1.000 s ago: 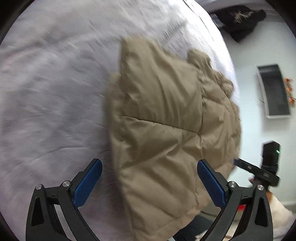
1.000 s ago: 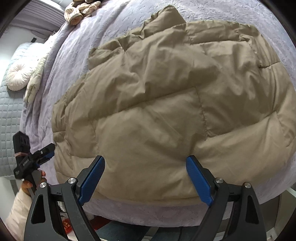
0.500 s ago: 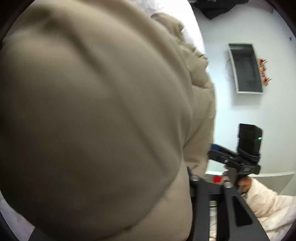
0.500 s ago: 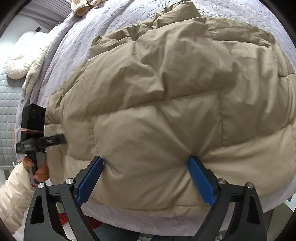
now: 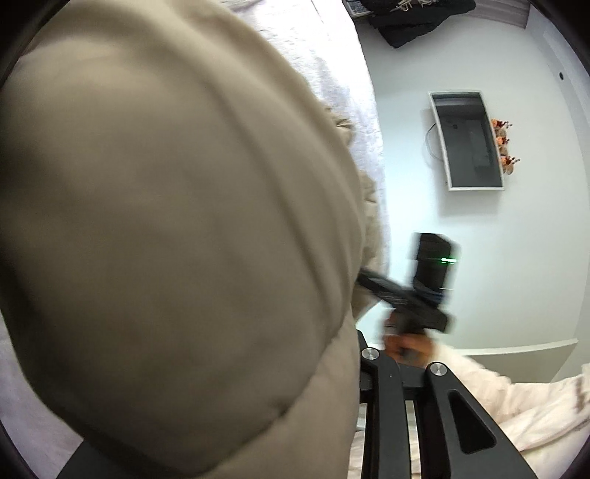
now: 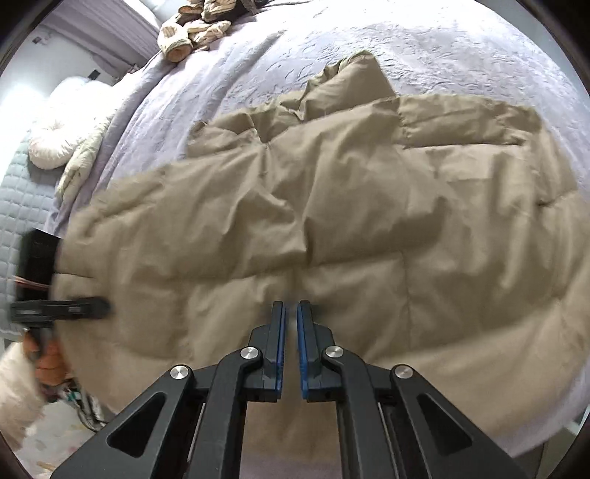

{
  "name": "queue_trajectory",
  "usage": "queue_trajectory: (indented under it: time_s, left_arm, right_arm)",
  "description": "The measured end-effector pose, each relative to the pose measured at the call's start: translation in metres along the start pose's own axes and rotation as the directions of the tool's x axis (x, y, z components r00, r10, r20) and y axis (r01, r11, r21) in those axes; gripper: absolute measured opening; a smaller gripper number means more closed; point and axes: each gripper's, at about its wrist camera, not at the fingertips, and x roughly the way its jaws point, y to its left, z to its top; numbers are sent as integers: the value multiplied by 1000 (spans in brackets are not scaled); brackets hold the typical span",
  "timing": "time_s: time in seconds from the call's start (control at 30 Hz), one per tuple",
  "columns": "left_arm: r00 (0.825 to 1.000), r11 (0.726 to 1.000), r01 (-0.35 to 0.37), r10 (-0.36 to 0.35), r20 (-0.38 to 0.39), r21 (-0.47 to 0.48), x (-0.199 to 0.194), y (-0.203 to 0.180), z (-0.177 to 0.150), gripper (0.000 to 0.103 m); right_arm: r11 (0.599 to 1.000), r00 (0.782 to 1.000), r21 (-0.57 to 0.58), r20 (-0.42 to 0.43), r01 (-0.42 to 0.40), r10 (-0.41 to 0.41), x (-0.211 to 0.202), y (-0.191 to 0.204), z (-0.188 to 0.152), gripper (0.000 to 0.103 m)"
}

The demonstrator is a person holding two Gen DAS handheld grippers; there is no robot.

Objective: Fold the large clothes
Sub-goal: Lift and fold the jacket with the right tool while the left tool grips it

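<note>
L wrist view: 1 tan puffy jacket (image 5: 166, 228) was seen, bunched right up against the lens and filling most of the frame, blurred; its long axis couldn't be judged here. The left gripper (image 5: 354, 368) was mostly hidden by the fabric: only its right-hand arm was shown, fingertips covered, so the jaw state couldn't be told from this view. 1 pale bedspread (image 5: 332, 55) was glimpsed above the jacket. The right gripper (image 5: 365, 280) was seen blurred at the jacket's edge, its tips buried in cloth. On the wall 1 framed screen (image 5: 468, 140) was hung; 1 heap of dark clothes (image 5: 416, 18) was cut off at the top.

R wrist view: 1 jacket (image 6: 350, 221) was laid on the bedspread (image 6: 424, 48), long axis running left–right across the frame, a pointed flap sticking up toward the far side; its right end was cut off by the lens rim. The right gripper (image 6: 290, 313) was clenched on the jacket's near hem, blue pads nearly meeting w/ fabric pinched between. The left gripper (image 6: 99, 307) was seen blurred at the jacket's left edge; its grip couldn't be made out. 1 bundle of beige cloth (image 6: 195, 29) and 1 round white cushion (image 6: 62, 140) were seen far left.
</note>
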Motion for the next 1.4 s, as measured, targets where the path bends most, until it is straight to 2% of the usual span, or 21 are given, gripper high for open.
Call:
queue_trajectory:
  time_s: [0.1, 0.23, 0.43, 0.5, 0.6, 0.67, 0.77, 0.87, 0.9, 0.93, 0.97, 1.0, 1.03, 1.1, 1.17, 1.2, 1.23, 1.27, 1.3, 1.33, 1.4]
  left_arm:
    - [1000, 1000, 3, -3, 0, 29, 10, -50, 4, 33]
    - [995, 988, -95, 97, -12, 120, 47, -132, 14, 33]
    - [960, 943, -276, 280, 7, 187, 124, -214, 23, 33]
    - [955, 938, -294, 298, 8, 181, 139, -227, 24, 33]
    - [943, 929, -330, 334, 9, 168, 151, -236, 27, 33]
    - [930, 919, -365, 368, 3, 147, 155, -239, 24, 33]
    - [906, 896, -420, 424, 4, 143, 190, -264, 26, 33]
    - [884, 872, -459, 467, -7, 173, 231, -291, 29, 33]
    - [878, 865, -468, 478, -13, 184, 243, -302, 37, 34]
    - [875, 859, -470, 484, -22, 202, 256, -307, 39, 46]
    - [880, 861, -454, 473, -35, 231, 277, -315, 41, 55]
    - [886, 864, -440, 463, -41, 246, 290, -319, 42, 71]
    - [889, 863, -430, 456, -44, 264, 304, -322, 44, 81]
    - [891, 854, -413, 450, -54, 316, 337, -327, 49, 83]
    - [895, 865, -392, 438, -88, 314, 366, -325, 56, 83]
    - [898, 873, -383, 428, -99, 300, 374, -322, 62, 85]
    - [907, 890, -360, 404, -119, 279, 384, -319, 68, 94]
    - [916, 907, -337, 378, -134, 252, 390, -316, 76, 97]
    - [920, 914, -333, 369, -134, 232, 394, -316, 79, 97]
    - [920, 917, -335, 368, -134, 218, 398, -318, 80, 97]
    - [917, 912, -345, 378, -130, 222, 401, -320, 89, 97]
  right_arm:
    - [998, 998, 17, -14, -66, 66, 22, -11, 8, 6]
    - [974, 977, 89, -23, -208, 211, 39, -35, 19, 5]
    - [900, 920, 215, -17, -379, 391, 53, -72, 22, 2]
    - [874, 902, 257, -20, -412, 431, 54, -82, 23, 2]
    - [876, 905, 277, -47, -396, 424, 35, -93, 27, 2]
    - [893, 920, 244, -10, -378, 392, 1, -107, 28, 2]
    - [942, 968, 225, 76, -249, 238, -55, -146, 23, 2]
    - [946, 990, 298, 106, -125, 97, -83, -201, 6, 2]
    - [930, 989, 342, 95, -136, 110, -82, -220, -1, 2]
    - [902, 984, 395, 91, -175, 151, -77, -237, -8, 2]
    - [871, 974, 436, 103, -226, 201, -72, -249, -15, 2]
    - [849, 964, 458, 116, -265, 239, -66, -258, -18, 2]
    - [830, 955, 472, 130, -298, 268, -61, -263, -20, 2]
    - [803, 940, 489, 153, -341, 306, -59, -269, -23, 2]
    - [804, 936, 480, 164, -352, 312, -64, -267, -36, 2]
    - [811, 940, 474, 164, -342, 300, -73, -271, -40, 4]
    - [822, 945, 466, 167, -328, 282, -84, -276, -44, 8]
    - [826, 947, 462, 171, -322, 273, -87, -268, -49, 31]
    - [832, 948, 456, 181, -317, 263, -98, -267, -53, 70]
    - [840, 949, 445, 194, -310, 247, -110, -266, -57, 84]
    - [851, 937, 403, 233, -338, 261, -136, -265, -69, 88]
